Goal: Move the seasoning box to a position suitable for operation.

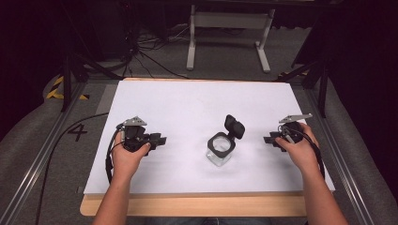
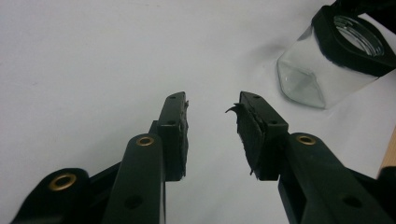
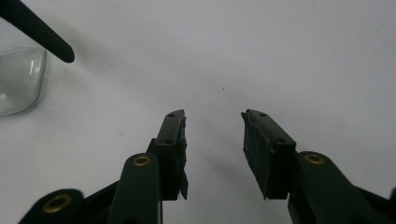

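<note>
both tongs, left [image 1: 162,139] and right [image 1: 266,139], gape wide and empty, flanking the open-lidded glass jar [image 1: 220,149] on the table [image 1: 187,103].

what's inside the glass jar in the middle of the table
Nothing that shows: the glass jar looks empty through its clear walls, with its black hinged lid flipped open. The black collar hides part of its neck.

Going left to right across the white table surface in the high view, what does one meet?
Left gripper, black, jaws apart and empty → clear square glass jar with a black collar, its black hinged lid flipped open → right gripper, black, jaws apart and empty.
</note>
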Available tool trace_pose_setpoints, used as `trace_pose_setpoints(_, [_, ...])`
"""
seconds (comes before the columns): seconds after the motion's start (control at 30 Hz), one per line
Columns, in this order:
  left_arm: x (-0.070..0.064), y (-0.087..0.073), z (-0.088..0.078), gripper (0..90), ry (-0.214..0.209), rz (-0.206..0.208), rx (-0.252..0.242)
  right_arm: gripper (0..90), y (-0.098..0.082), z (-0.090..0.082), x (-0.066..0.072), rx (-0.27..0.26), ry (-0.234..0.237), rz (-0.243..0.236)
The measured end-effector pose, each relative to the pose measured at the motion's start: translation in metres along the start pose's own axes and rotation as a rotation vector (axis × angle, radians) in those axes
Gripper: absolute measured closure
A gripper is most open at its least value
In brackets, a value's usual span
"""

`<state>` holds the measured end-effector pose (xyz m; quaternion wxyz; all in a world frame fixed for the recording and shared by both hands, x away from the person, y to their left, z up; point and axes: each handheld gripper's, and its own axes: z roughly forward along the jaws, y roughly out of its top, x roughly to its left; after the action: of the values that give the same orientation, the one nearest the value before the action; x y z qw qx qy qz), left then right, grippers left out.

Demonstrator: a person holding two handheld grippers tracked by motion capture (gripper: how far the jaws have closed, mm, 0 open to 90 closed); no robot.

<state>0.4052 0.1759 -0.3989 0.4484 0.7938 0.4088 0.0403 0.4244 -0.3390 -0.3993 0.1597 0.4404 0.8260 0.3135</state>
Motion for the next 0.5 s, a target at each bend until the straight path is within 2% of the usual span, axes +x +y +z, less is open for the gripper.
trace_pose_setpoints(0.03, [-0.001, 0.0, 0.0, 65.3, -0.007, -0.007, 0.008, 61.8, -0.002, -0.004, 0.001, -0.036, -0.019, -0.029])
trace_pose_setpoints(0.07, [-0.003, 0.0, 0.001, 66.5, -0.022, -0.009, 0.018, 62.2, -0.004, -0.008, 0.002, -0.054, -0.002, -0.023])
trace_pose_setpoints(0.13, [-0.006, 0.002, 0.003, 68.7, -0.034, -0.008, 0.024, 64.9, -0.008, -0.014, 0.004, -0.064, 0.062, 0.032])
trace_pose_setpoints(0.2, [-0.008, 0.003, 0.004, 69.9, -0.049, -0.009, 0.025, 71.1, -0.01, -0.016, 0.006, -0.052, 0.088, 0.041])
trace_pose_setpoints(0.3, [-0.013, 0.008, 0.01, 71.3, -0.051, 0.023, 0.051, 79.6, -0.011, -0.021, 0.01, -0.051, 0.063, 0.01])
trace_pose_setpoints(0.4, [-0.018, 0.014, 0.017, 72.1, -0.094, 0.067, 0.063, 88.9, -0.012, -0.029, 0.014, -0.096, 0.042, -0.017])
trace_pose_setpoints(0.5, [-0.025, 0.022, 0.026, 71.8, -0.139, 0.111, 0.059, 90.0, -0.017, -0.038, 0.018, -0.133, 0.044, -0.022])
